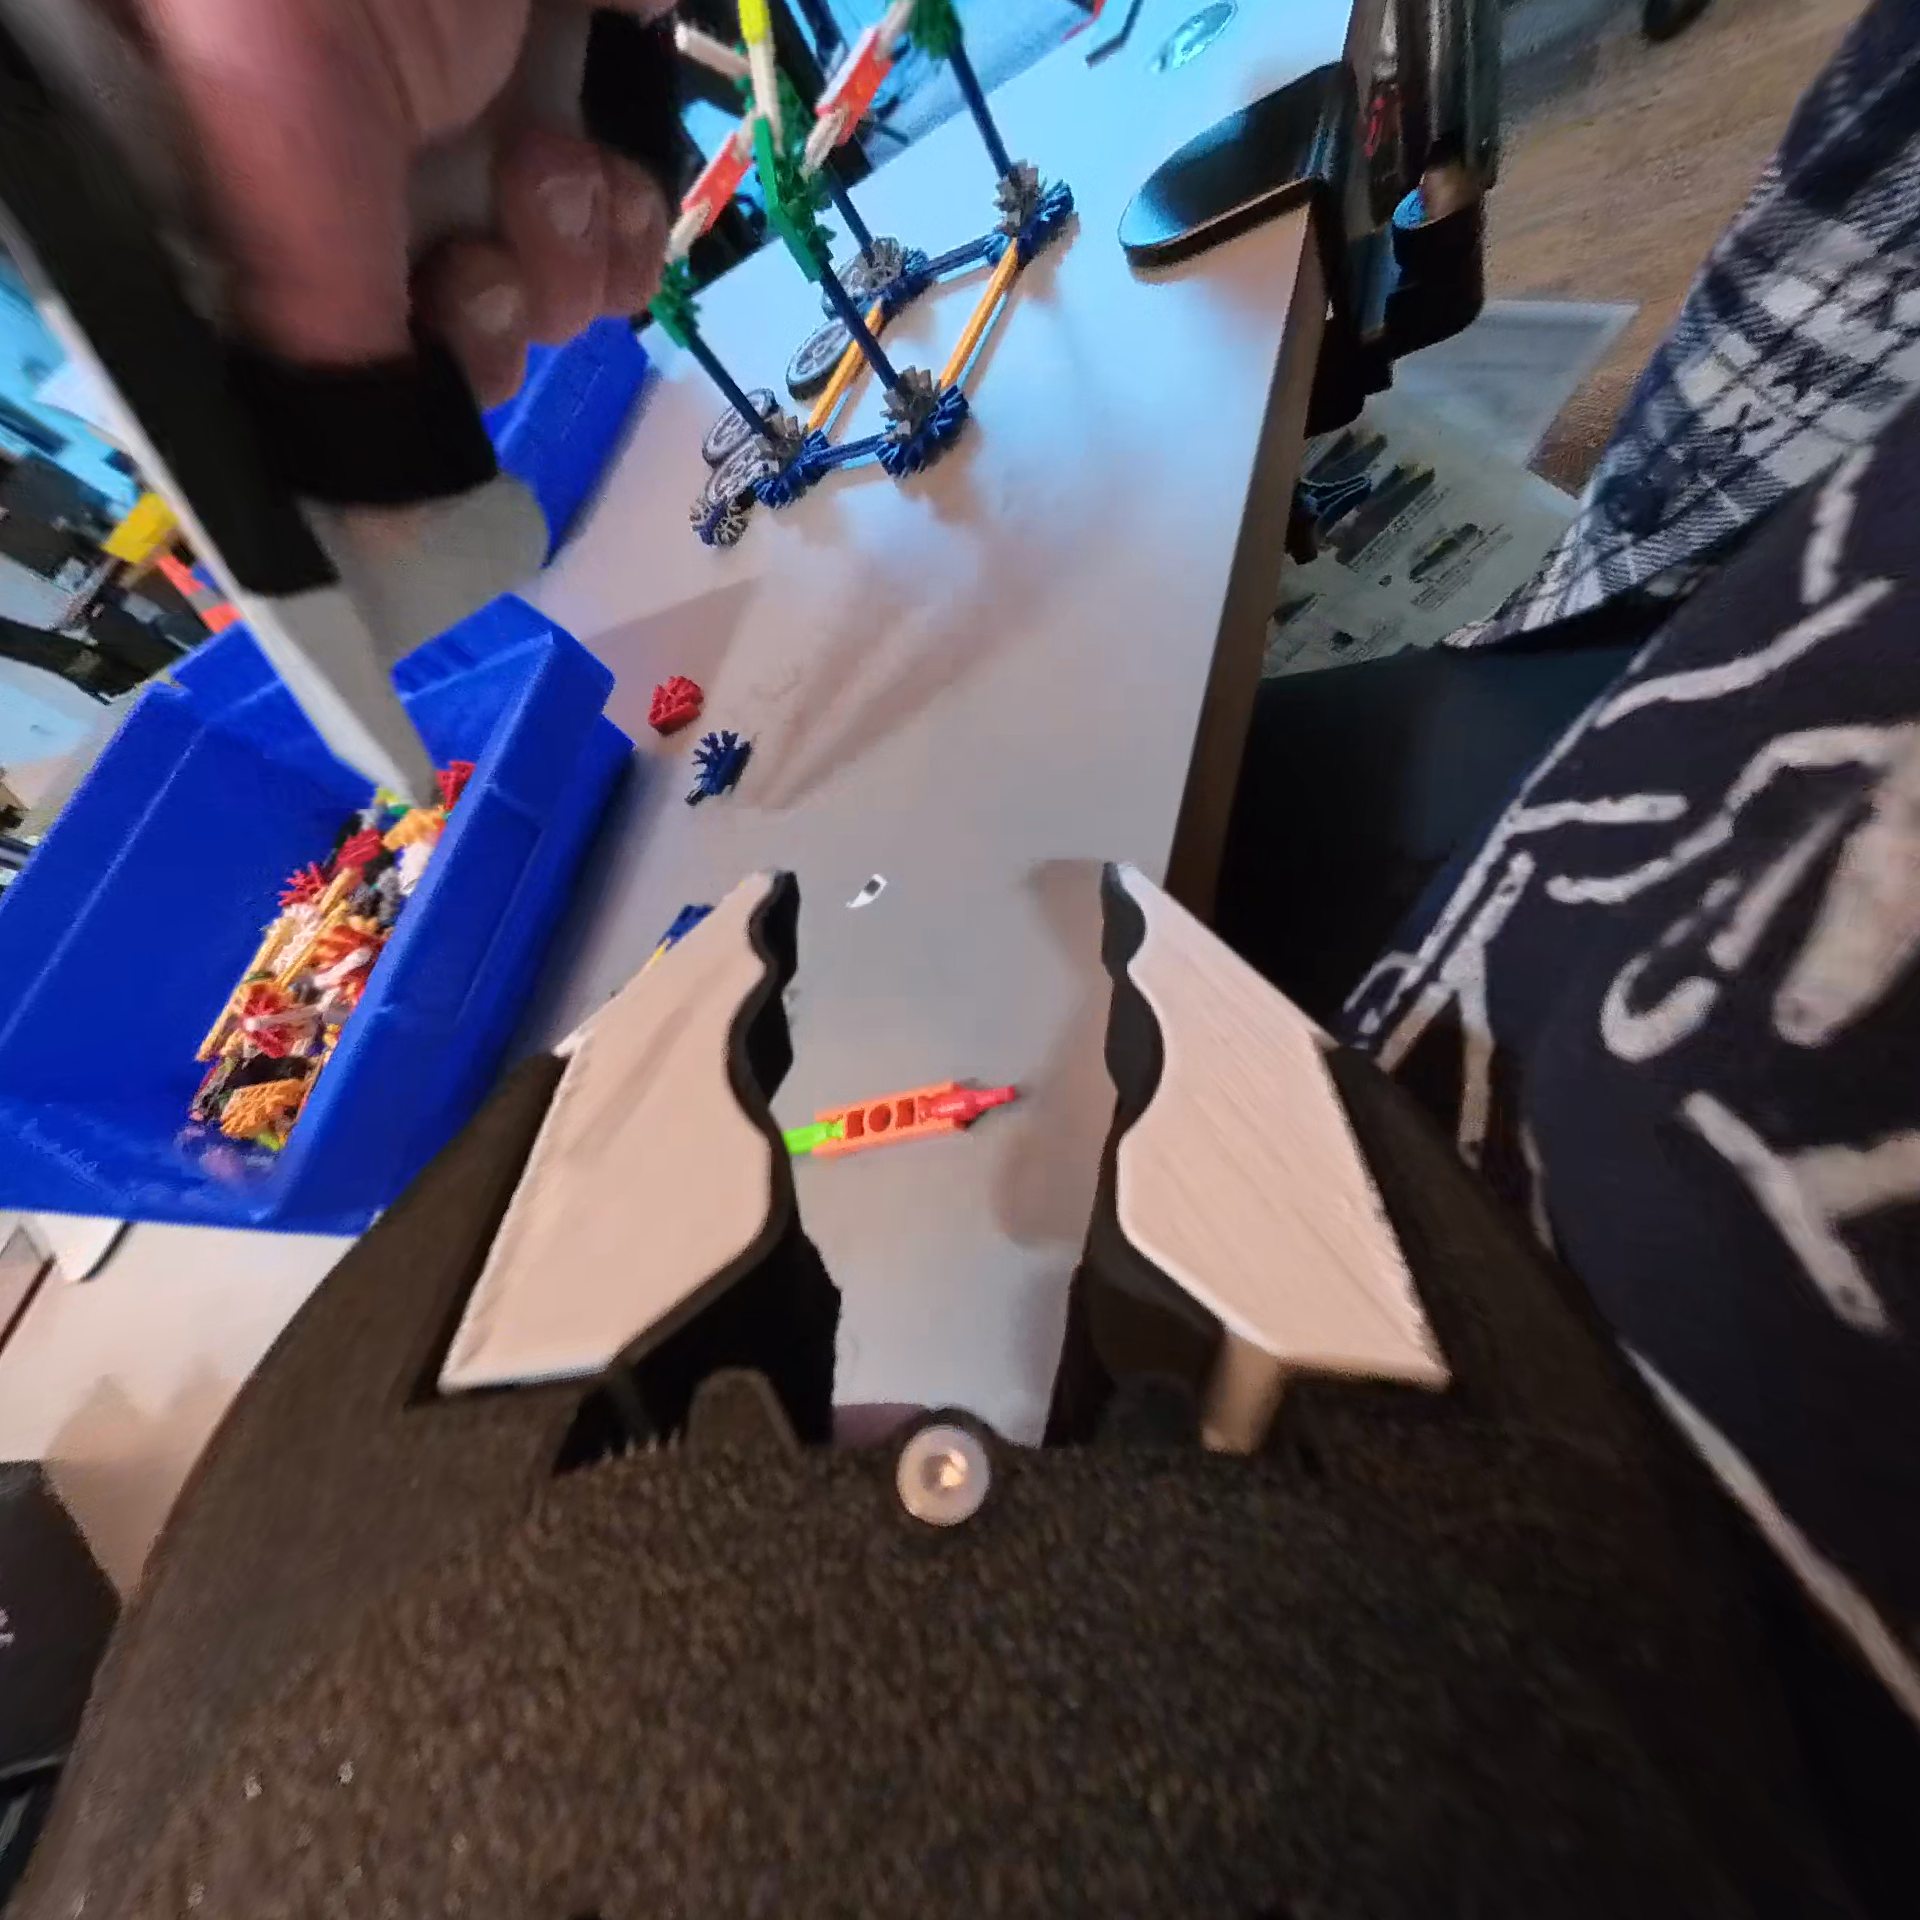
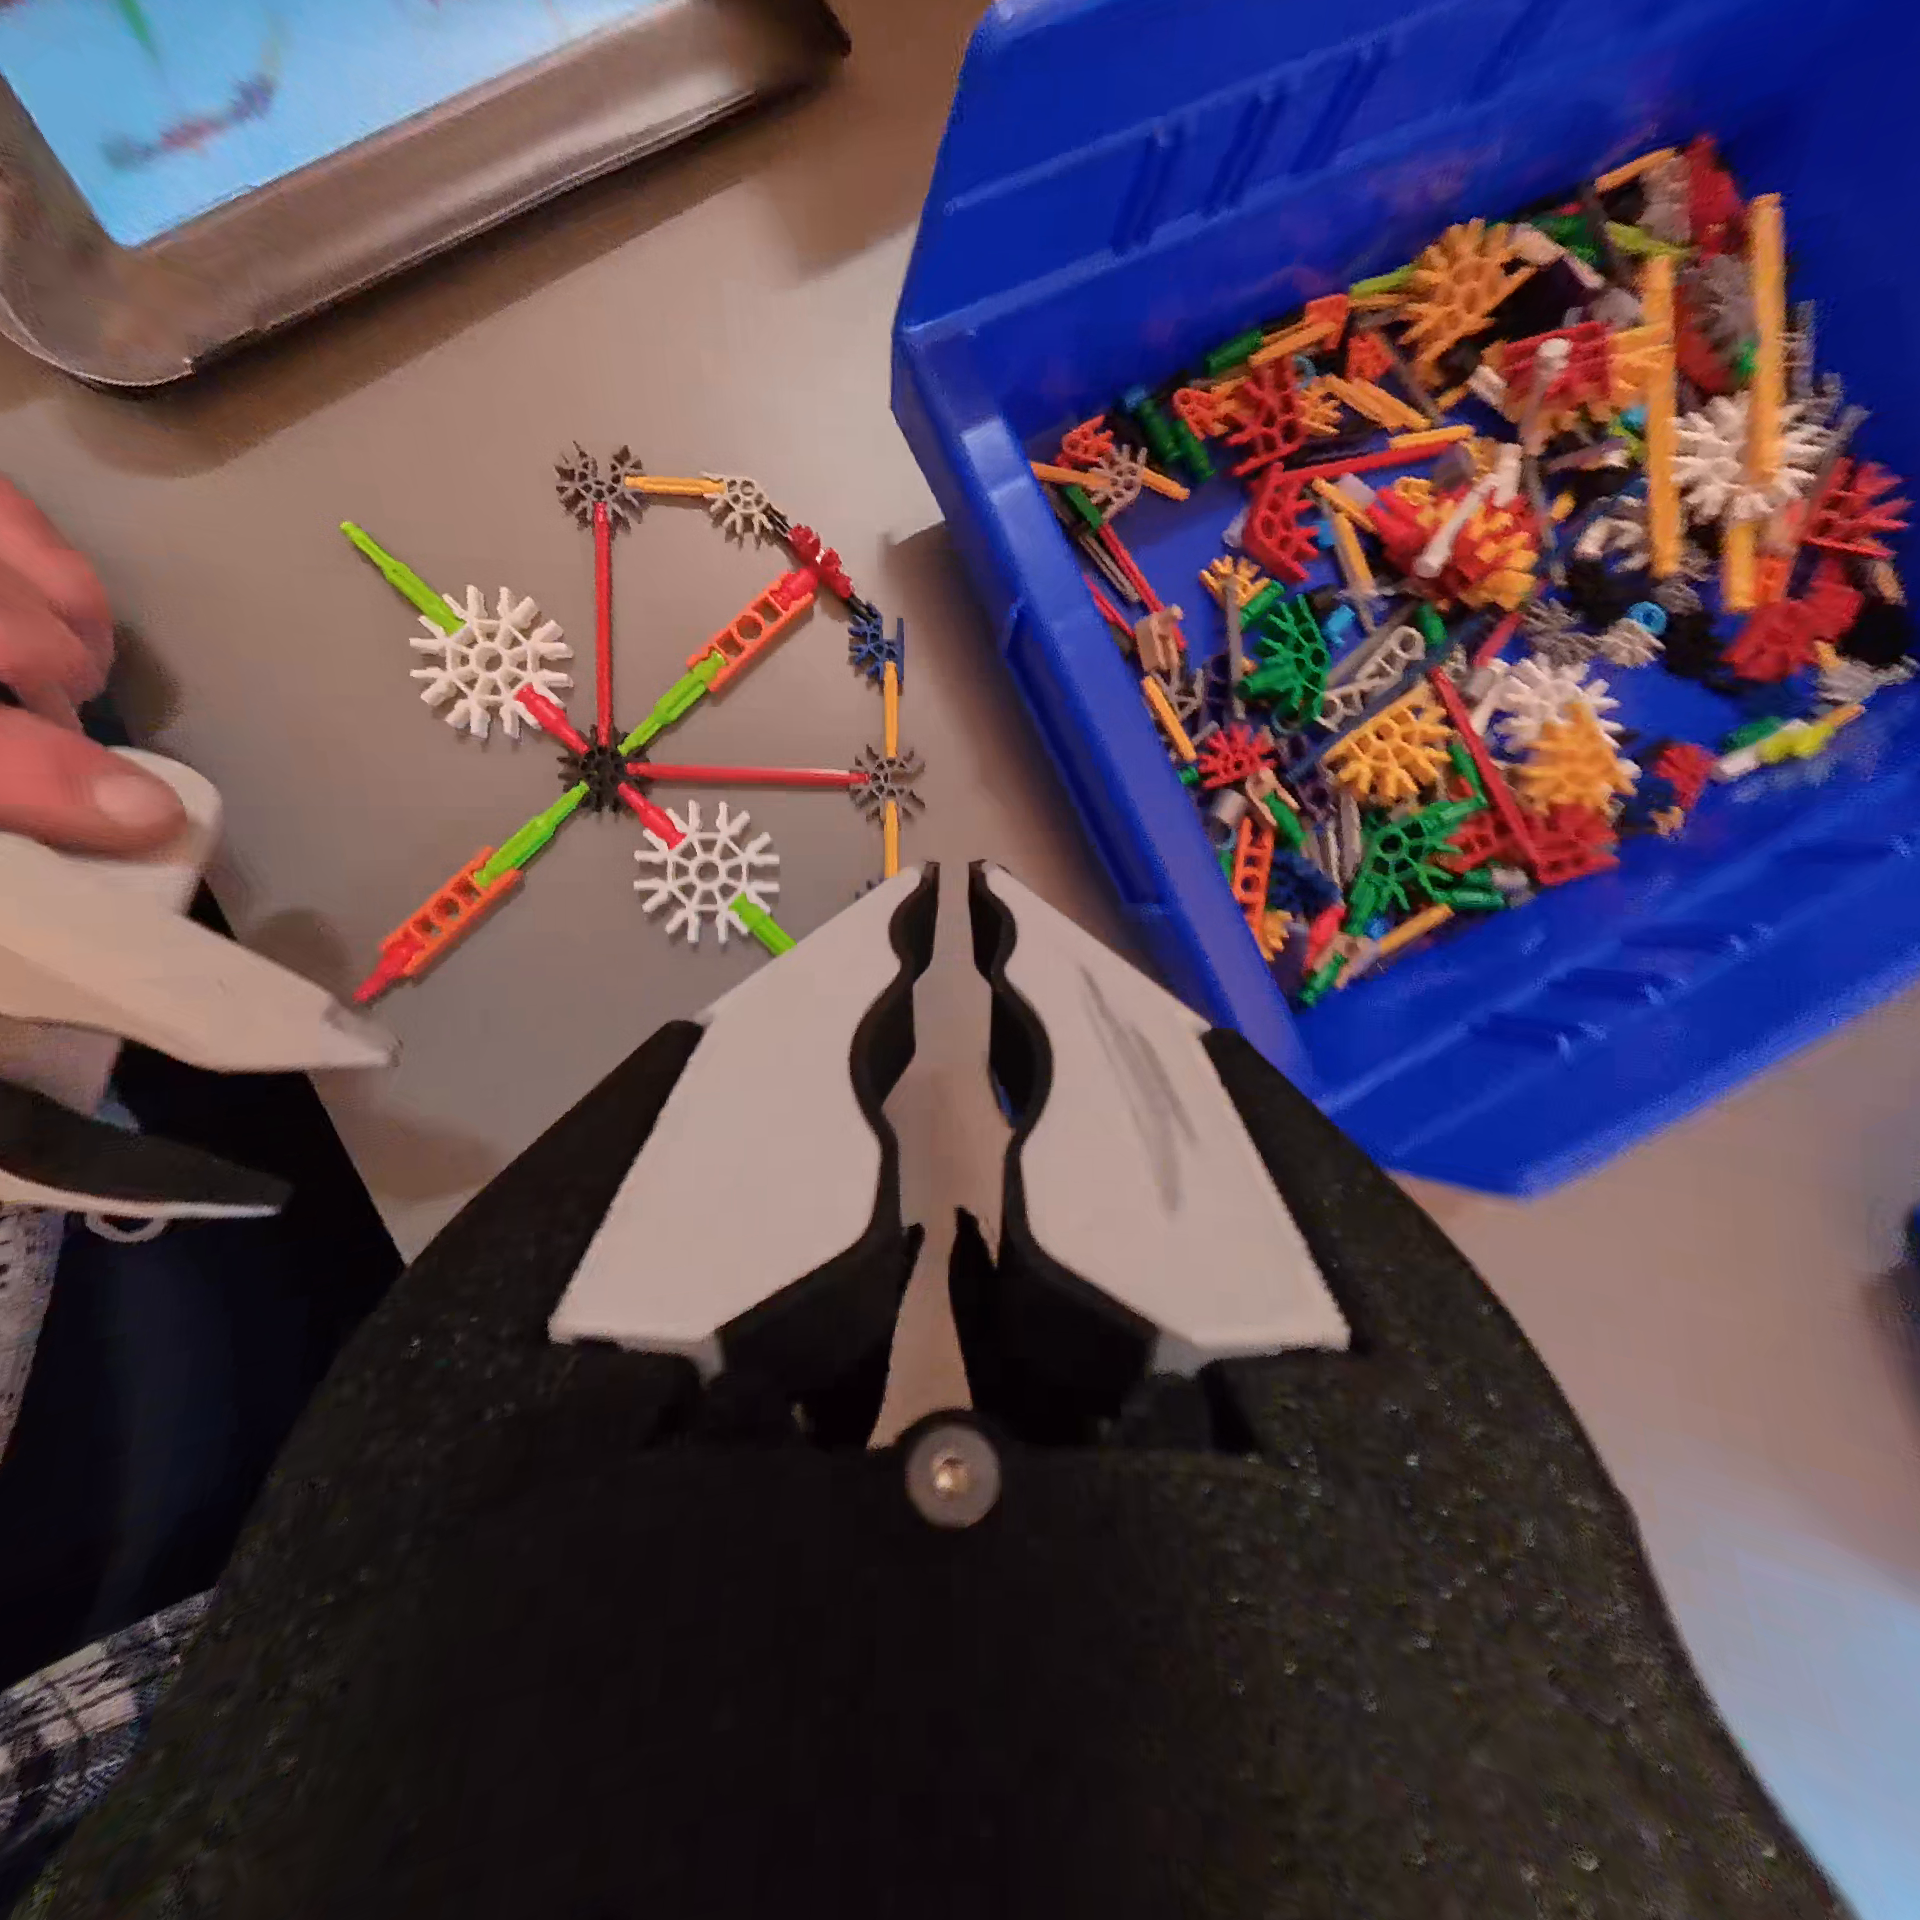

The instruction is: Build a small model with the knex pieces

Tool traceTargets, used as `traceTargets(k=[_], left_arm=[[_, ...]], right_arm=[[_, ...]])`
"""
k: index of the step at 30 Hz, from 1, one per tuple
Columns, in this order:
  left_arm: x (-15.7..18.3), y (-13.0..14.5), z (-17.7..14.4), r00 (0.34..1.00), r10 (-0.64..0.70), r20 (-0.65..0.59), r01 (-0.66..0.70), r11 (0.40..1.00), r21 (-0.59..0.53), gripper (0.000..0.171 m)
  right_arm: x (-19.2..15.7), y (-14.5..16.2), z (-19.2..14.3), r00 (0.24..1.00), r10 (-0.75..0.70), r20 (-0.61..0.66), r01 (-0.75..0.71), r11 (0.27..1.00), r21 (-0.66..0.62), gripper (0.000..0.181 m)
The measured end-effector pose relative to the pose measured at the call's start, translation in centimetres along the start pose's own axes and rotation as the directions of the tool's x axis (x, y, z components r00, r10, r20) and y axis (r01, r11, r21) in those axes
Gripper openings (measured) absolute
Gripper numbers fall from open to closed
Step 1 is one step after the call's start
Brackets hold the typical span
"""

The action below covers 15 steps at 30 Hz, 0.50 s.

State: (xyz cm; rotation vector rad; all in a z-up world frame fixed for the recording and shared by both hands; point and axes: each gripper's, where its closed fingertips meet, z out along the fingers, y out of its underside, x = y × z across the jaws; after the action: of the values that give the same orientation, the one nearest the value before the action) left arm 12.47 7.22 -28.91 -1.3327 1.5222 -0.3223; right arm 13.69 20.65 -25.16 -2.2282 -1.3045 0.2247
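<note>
The left gripper [image 1: 948, 904] hovered low over the desk [image 1: 935, 644], fingers spread and empty, an orange rod [image 1: 894, 1117] lying between them on the desk. To its left sat a blue bin [image 1: 499, 935] of mixed pieces; farther off stood a rod tower [image 1: 862, 312]. The right gripper [image 2: 953, 883] hung above a flat spoked wheel [image 2: 603, 769] beside the bin [image 2: 1039, 675], fingers nearly pressed together, holding nothing visible.
</note>
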Motion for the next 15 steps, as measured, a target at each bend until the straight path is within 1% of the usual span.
traceTargets(k=[3,6,10,12,15], left_arm=[[-0.1,-0.3,-1.4,1.000,-0.017,0.024,0.016,0.999,0.038,0.053],[-0.3,-0.8,-2.9,0.998,-0.030,0.048,0.027,0.998,0.065,0.050],[-0.8,-0.3,-3.8,0.996,-0.062,0.071,0.059,0.997,0.045,0.051],[-0.3,0.0,-3.7,0.995,-0.073,0.063,0.071,0.997,0.031,0.051],[0.5,1.3,-3.0,0.996,-0.070,0.047,0.072,0.997,-0.038,0.051]], right_arm=[[-0.6,1.1,-1.8,0.999,0.016,-0.029,-0.015,0.999,0.046,0.005],[-1.0,2.3,-2.8,0.998,0.041,-0.050,-0.037,0.997,0.074,0.005],[-1.4,3.5,-3.2,0.996,0.066,-0.055,-0.060,0.994,0.095,0.008],[-1.9,3.7,-3.0,0.996,0.071,-0.045,-0.066,0.992,0.106,0.009],[-2.3,4.3,-2.2,0.997,0.067,-0.046,-0.063,0.994,0.094,0.009]])
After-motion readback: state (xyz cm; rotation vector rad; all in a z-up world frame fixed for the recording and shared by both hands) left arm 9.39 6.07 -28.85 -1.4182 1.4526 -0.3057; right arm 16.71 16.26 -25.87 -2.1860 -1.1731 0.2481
